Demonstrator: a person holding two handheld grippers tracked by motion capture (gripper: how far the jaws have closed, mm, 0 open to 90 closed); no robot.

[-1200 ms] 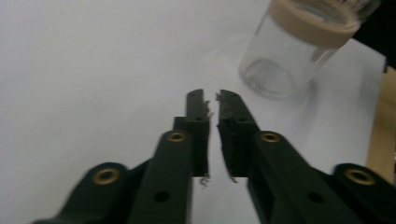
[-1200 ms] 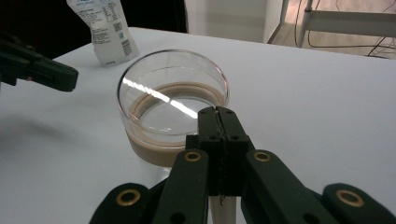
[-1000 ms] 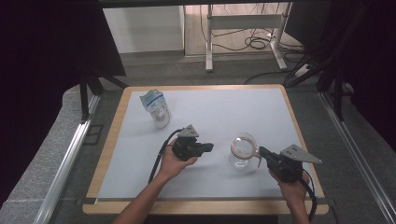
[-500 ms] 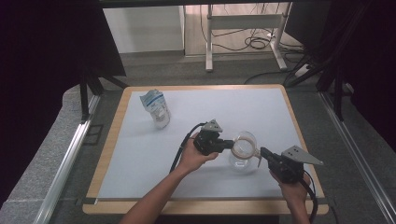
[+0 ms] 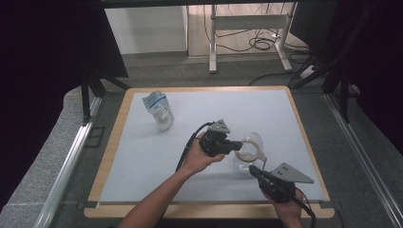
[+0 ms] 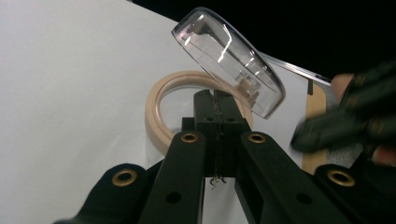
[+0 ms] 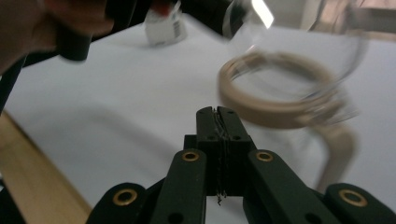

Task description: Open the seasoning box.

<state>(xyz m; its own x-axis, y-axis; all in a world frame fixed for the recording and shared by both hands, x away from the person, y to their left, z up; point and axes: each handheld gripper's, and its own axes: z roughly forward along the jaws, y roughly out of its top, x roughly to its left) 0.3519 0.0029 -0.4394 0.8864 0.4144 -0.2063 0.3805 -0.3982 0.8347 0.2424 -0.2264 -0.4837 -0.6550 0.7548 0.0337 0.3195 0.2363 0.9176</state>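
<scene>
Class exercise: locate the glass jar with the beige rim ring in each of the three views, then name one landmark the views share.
High view: the glass jar stands right of centre on the white mat, between the two grippers.
Left gripper view: its beige ring sits centre, the clear lid tilted open above.
Right gripper view: upper right, blurred.
Shared landmark: the white mat under it.

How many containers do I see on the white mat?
2. A glass jar with a beige rim and its clear lid tilted open stands near the right front, between the two grippers. A plastic bag with a label stands at the far left.
</scene>
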